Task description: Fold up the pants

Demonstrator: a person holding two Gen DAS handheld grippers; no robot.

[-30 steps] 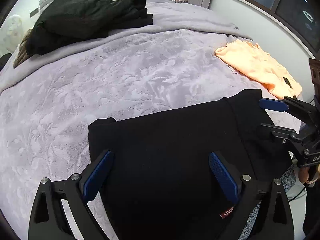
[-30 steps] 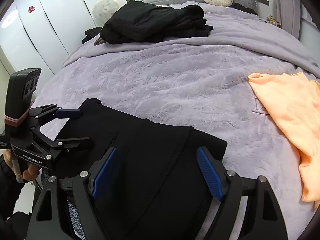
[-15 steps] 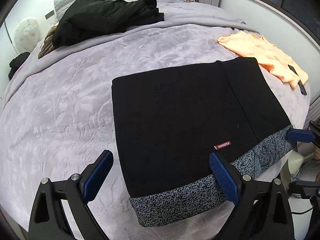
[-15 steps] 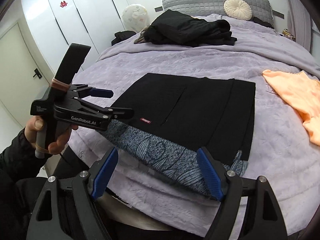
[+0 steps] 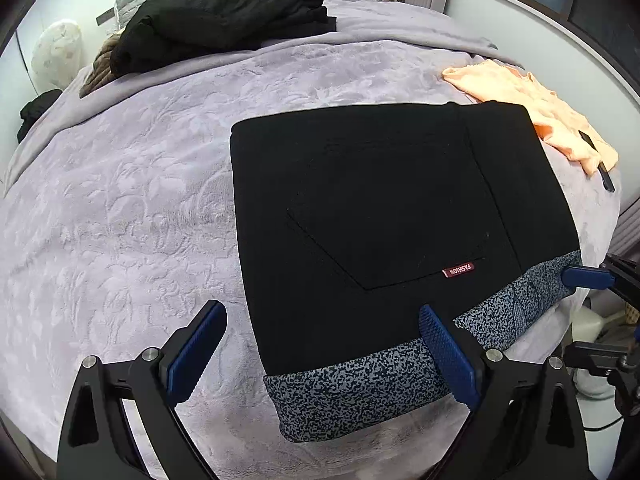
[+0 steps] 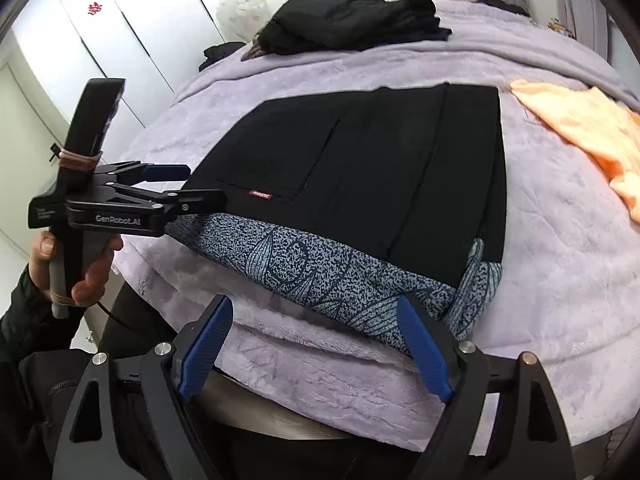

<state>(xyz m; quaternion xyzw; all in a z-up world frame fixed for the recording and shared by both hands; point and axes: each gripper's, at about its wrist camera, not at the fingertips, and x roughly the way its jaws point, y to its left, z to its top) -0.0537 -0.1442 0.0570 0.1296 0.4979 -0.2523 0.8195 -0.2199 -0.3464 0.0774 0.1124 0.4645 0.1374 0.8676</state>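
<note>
Left wrist view shows the black pants (image 5: 384, 216) lying folded as a flat rectangle on the lilac bedspread (image 5: 120, 208), patterned waistband (image 5: 360, 388) at the near edge. Left gripper (image 5: 320, 360) and right gripper (image 6: 316, 344) are both wide open, holding nothing. Folding looks nearly complete; maybe one more fold remains.

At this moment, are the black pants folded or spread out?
Folded. The black pants lie as a compact rectangle on the lilac plush blanket, no legs extending, with the speckled blue-grey lining band exposed along the near edge.
</note>
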